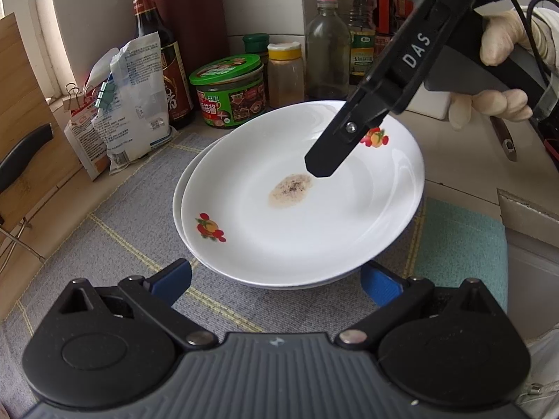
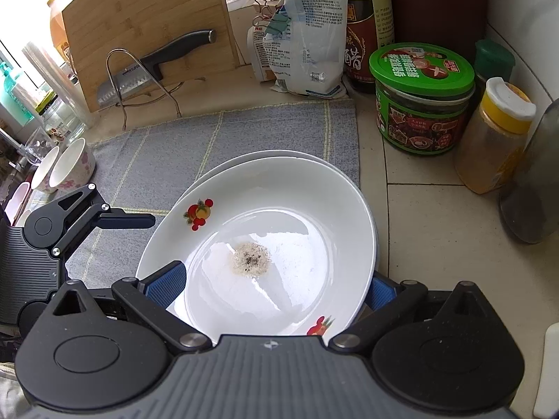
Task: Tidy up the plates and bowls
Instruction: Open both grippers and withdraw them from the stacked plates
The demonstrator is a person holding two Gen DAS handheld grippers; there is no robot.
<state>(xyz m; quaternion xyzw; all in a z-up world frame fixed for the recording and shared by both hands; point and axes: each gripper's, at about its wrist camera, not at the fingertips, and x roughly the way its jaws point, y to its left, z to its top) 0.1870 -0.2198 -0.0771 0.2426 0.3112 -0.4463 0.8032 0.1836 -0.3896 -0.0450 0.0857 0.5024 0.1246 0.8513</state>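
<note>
Two white plates with fruit decals lie stacked on a grey mat (image 1: 115,244). The top plate (image 1: 297,209) (image 2: 286,216) sits offset and slightly tilted on the lower plate (image 1: 180,223) (image 2: 265,155), with a brownish stain at its centre. My right gripper (image 2: 276,289) is open and straddles the top plate's rim, with one finger (image 1: 325,160) above the plate and the other hidden beneath. My left gripper (image 1: 276,282) is wide open at the stack's near edge, touching nothing. Two floral bowls (image 2: 73,167) lean at the mat's far left.
A green-lidded jar (image 1: 227,90) (image 2: 422,97), a yellow-capped spice bottle (image 2: 496,132), sauce bottles (image 1: 157,56) and clipped bags (image 2: 307,42) crowd the wall behind the plates. A cutting board with a knife (image 2: 139,73) stands on a rack. A teal cloth (image 1: 461,244) lies right. A gloved hand (image 1: 503,104) holds the right gripper.
</note>
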